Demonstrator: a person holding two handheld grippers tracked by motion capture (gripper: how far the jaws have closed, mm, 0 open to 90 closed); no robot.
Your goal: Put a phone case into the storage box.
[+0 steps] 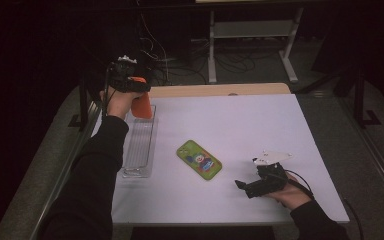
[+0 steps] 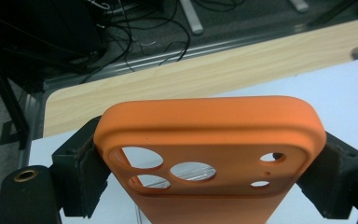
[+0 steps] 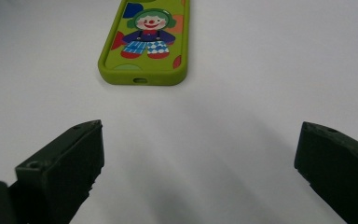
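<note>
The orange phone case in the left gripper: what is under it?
Under the orange phone case is the far end of a clear plastic tray, visible through its camera holes. The tray looks empty along its length; the part right under the case is covered.

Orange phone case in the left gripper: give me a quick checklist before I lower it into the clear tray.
1. Grip: the left gripper has both jaws pressed on the edges of the orange silicone phone case: ok.
2. Position: in the high view the case hangs at the far end of the clear plastic tray: ok.
3. Exact line-up with the tray walls: cannot tell.
4. Tray contents: nothing seen lying in it: ok.
5. Right gripper: jaws wide apart with nothing between them, low over the white table, apart from the tray: ok.
6. Green clown-print phone case: flat on the table, apart from the tray: ok.
</note>
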